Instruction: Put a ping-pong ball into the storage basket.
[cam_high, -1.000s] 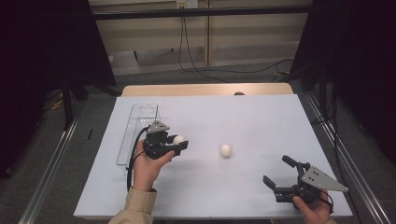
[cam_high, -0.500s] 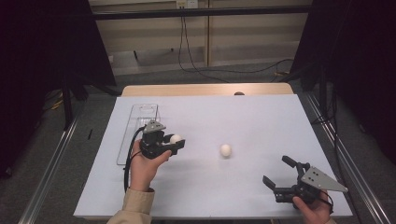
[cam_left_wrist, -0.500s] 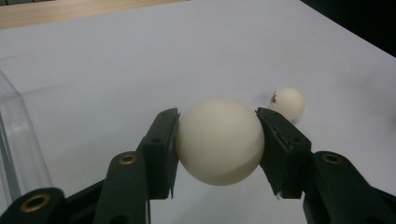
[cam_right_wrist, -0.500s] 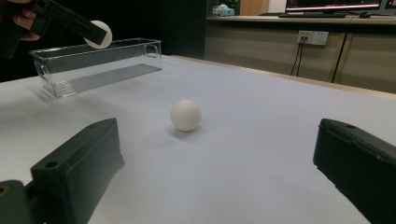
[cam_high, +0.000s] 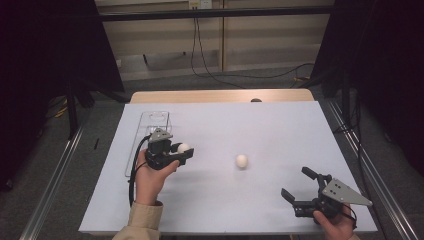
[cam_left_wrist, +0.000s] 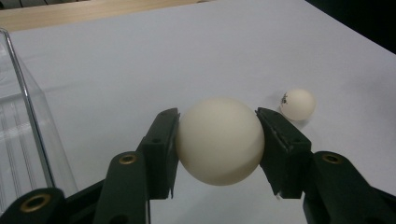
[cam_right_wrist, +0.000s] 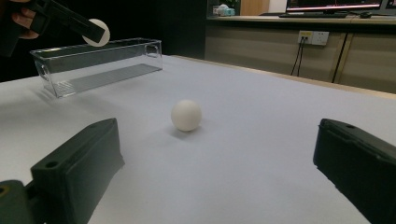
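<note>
My left gripper (cam_high: 181, 150) is shut on a white ball (cam_left_wrist: 219, 140), held above the table beside the clear plastic bin (cam_high: 150, 131); both pads press its sides. The held ball (cam_high: 183, 147) and the bin (cam_right_wrist: 98, 65) also appear at the upper left of the right gripper view. A second white ball (cam_high: 241, 160) lies loose on the white table (cam_high: 260, 125) near the middle, and it is small at the right in the left gripper view (cam_left_wrist: 297, 103). My right gripper (cam_high: 300, 187) rests open at the front right, aimed at that ball (cam_right_wrist: 186, 115), with nothing between its jaws.
The bin (cam_left_wrist: 23, 140) stands long and narrow at the table's left, close to my left gripper. A wooden strip (cam_high: 220, 96) borders the far edge. Metal rails (cam_high: 55, 175) run along both sides on the floor.
My left gripper has moved a little to the left, toward the bin, with the ball still in it. The right gripper and the loose ball have stayed put.
</note>
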